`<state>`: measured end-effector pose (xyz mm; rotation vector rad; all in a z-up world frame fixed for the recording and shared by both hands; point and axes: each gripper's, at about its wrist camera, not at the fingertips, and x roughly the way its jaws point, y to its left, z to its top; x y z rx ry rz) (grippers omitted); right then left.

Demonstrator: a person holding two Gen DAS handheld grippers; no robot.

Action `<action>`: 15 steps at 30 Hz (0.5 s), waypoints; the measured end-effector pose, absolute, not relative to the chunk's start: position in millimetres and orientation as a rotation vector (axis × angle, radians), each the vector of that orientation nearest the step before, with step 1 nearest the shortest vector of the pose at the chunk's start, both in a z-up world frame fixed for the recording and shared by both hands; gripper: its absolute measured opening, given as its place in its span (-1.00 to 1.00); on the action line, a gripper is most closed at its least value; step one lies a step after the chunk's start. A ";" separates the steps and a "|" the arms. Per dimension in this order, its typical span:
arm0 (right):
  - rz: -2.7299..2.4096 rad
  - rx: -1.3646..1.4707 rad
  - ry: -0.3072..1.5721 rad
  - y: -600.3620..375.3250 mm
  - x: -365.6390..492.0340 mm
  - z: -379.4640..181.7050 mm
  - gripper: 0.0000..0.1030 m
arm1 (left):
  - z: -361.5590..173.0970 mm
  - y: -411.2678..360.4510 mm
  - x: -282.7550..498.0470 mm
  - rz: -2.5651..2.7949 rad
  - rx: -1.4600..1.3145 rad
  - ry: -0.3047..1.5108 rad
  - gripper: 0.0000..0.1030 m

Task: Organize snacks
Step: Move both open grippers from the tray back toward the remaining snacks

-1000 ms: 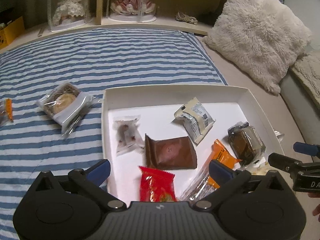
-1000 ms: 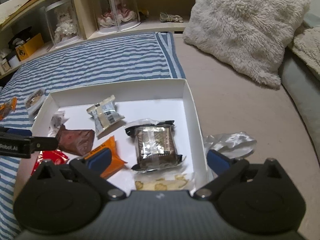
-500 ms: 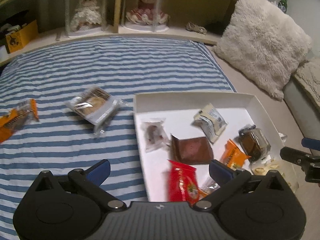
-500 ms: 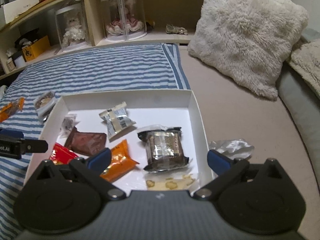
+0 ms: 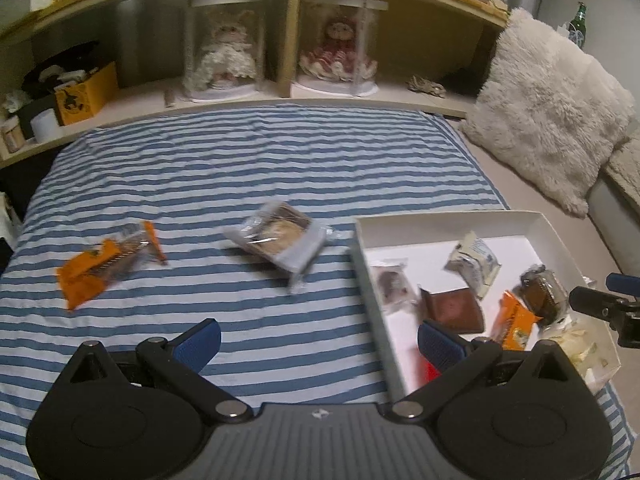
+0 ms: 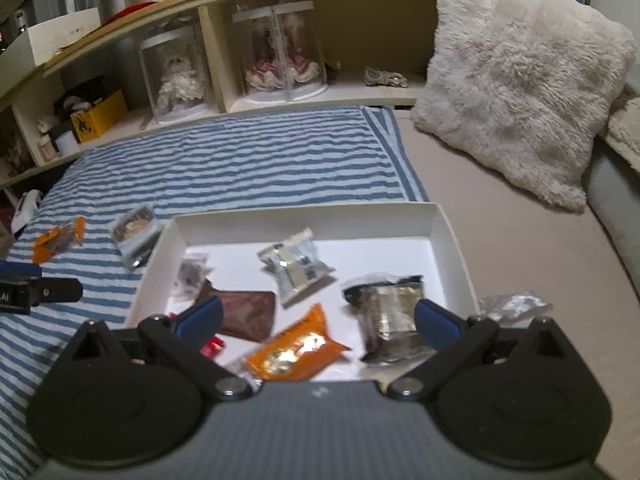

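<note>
A white box (image 5: 440, 218) (image 6: 304, 216) lies on the striped bedspread and holds several wrapped snacks: a brown pouch (image 5: 454, 309), an orange packet (image 6: 296, 350), a silver pack (image 6: 294, 266) and a dark cake pack (image 6: 386, 316). Outside it, to its left, lie a clear-wrapped cookie tray (image 5: 276, 240) (image 6: 134, 230) and an orange wrapper (image 5: 106, 266) (image 6: 58, 238). My left gripper (image 5: 318, 342) is open over the bedspread by the box's left wall, holding nothing. My right gripper (image 6: 316, 318) is open above the box's near side, empty.
A crumpled clear wrapper (image 6: 514, 306) lies on the beige sheet right of the box. A fluffy cream pillow (image 6: 520, 80) leans at the back right. A wooden shelf (image 5: 280, 96) with two doll cases and a yellow box runs along the bed's far edge.
My left gripper has swung left and back, so the box slid to the right of its view and the two loose snacks came toward the middle. The right gripper pulled back and rose slightly.
</note>
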<state>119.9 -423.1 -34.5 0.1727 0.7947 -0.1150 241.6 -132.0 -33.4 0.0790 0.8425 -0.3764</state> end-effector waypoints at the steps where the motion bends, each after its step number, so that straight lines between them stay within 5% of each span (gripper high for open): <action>1: -0.112 0.169 0.787 -418.4 120.8 -34.3 0.99 | -32.7 -126.4 242.5 -0.369 0.077 0.839 1.00; 15: 0.028 0.097 0.709 -350.9 135.6 -35.8 0.99 | -32.2 -46.4 270.6 -0.229 -0.002 0.793 1.00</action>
